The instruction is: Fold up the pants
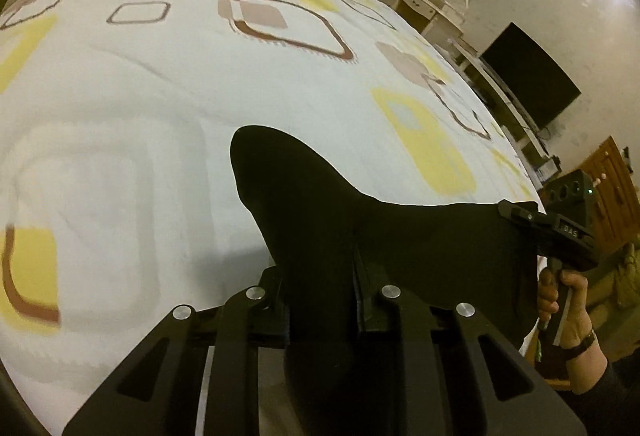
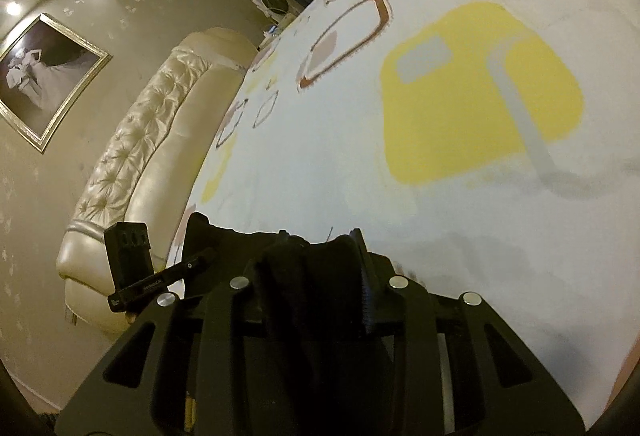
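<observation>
The black pants (image 1: 360,220) hang stretched in the air above the bed between my two grippers. My left gripper (image 1: 320,276) is shut on one end of the cloth, which covers its fingers. My right gripper (image 1: 516,213) shows at the right of the left wrist view, shut on the other end of the cloth. In the right wrist view the right gripper (image 2: 312,256) pinches bunched black pants (image 2: 288,276), and the left gripper (image 2: 200,256) holds the cloth at the left.
The bed's white sheet (image 1: 160,95) with yellow and brown shapes lies below. A cream tufted headboard (image 2: 140,155) stands at the bed's side. A dark television (image 1: 528,79) and a white dresser (image 1: 420,3) stand beyond the bed's far edge.
</observation>
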Motion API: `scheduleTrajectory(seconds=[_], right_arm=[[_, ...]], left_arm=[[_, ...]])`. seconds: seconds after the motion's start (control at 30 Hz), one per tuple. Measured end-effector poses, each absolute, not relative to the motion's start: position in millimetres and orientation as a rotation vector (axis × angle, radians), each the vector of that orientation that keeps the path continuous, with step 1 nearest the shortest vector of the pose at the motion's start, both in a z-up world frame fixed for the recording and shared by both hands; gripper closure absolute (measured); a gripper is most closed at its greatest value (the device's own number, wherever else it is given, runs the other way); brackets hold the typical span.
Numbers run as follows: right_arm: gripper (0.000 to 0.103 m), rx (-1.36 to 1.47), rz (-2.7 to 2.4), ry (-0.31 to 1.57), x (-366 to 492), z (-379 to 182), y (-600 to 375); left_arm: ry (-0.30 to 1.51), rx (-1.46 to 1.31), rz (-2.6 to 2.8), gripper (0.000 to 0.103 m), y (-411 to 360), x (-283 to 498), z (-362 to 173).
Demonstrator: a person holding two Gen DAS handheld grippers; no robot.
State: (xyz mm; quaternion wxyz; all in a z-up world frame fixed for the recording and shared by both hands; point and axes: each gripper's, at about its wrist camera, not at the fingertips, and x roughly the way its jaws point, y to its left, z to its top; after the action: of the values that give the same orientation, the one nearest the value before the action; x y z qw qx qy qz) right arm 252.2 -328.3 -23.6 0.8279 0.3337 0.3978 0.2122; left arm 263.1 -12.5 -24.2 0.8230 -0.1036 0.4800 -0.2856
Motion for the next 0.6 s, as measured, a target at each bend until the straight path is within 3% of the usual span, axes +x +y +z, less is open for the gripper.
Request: scheduleTrajectory(seconds=[0.27,0.6], right_arm=[[0.074,0.718,0.431,0.853,322,-21,-322],[0.074,0.818,0.397,0.970,364,-73,-335]], left_arm=[[1.018,-0.205,-0.538,0.081,-10,324,-25],[1.070,-0.302,-0.510,0.080,3,345,-70]])
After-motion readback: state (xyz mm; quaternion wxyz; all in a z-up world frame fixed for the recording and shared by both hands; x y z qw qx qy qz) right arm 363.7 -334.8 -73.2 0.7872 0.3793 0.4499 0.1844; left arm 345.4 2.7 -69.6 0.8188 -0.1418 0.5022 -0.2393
